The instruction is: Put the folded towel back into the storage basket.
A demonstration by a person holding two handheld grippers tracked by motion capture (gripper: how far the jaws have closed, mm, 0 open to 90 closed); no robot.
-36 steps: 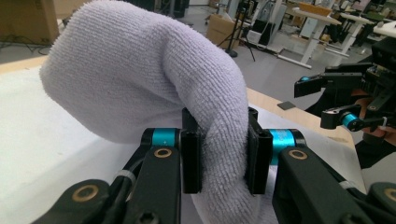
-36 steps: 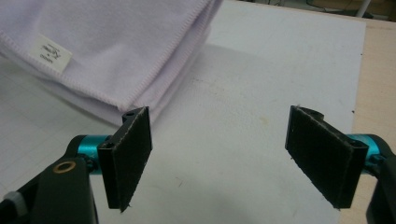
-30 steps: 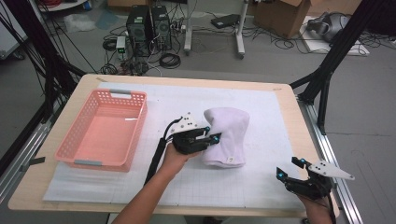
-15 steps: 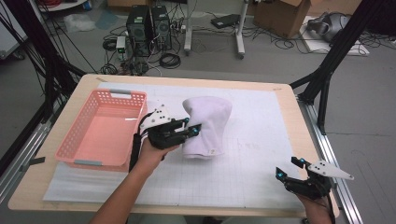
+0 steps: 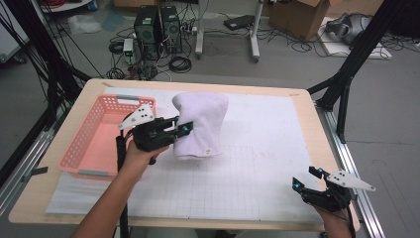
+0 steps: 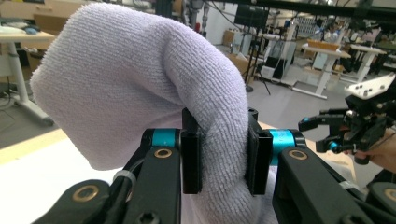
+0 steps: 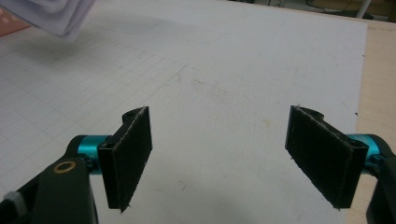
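The towel is pinched as a thick fold between the pads of the left gripper and hangs clear of the mat, just beside the basket. The step in hand appears to be carrying it across to the basket. The grip should be kept firm, since the fold is bulky and the pads bite only a narrow part of it. The towel should be lifted high enough for its lower hem to pass over the near rim, then brought above the middle of the basket before the jaws are opened. Whether the hem already clears the rim cannot be judged well from the high view. The right gripper rests wide open and empty near the mat's front right corner, and is best left there.
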